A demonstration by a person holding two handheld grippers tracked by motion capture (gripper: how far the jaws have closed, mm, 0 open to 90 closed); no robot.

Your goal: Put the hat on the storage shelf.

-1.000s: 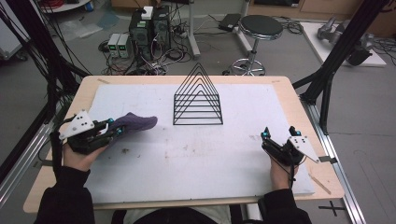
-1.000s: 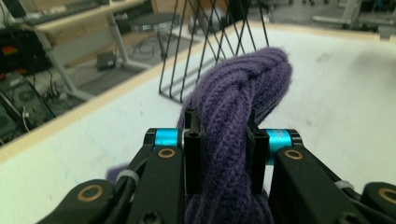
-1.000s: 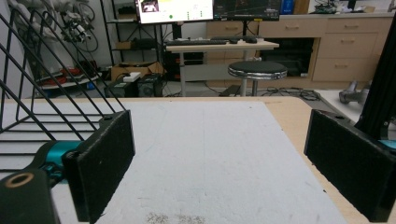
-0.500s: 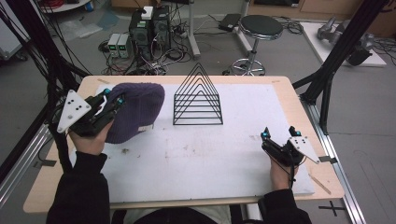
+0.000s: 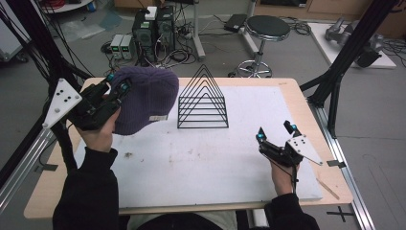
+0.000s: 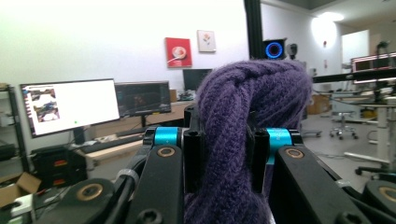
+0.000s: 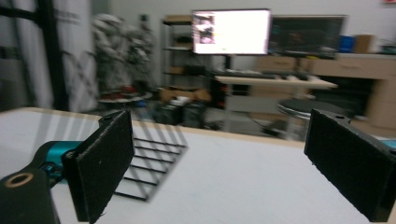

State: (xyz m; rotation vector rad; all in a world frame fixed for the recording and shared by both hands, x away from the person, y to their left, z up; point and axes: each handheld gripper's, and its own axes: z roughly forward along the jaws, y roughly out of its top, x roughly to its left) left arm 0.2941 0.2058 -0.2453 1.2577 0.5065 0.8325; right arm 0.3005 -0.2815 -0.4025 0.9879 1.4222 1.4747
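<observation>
Left hand-held gripper [image 5: 117, 86] is clamped on the purple hat [image 5: 146, 98], lifting it left of the wire rack [image 5: 202, 100], probably to drape it there; right hand-held gripper [image 5: 275, 133] waits, jaws apart.

The black wire rack [image 5: 202, 101] stands at twelve o'clock on the white mat [image 5: 201, 158], the one fixed obstacle on the table. The purple beanie [image 5: 146, 98], lifted off the mat and pinched by the left gripper [image 5: 118, 84] at ten o'clock, hangs just beside the rack's left side, so little room remains between them there. From the centre toward six o'clock the mat lies bare. The right gripper [image 5: 276, 132], jaws wide apart, sits at four o'clock, well apart from the rack, with open mat between them. Black frame posts [image 5: 337, 72] flank the table at two o'clock.
</observation>
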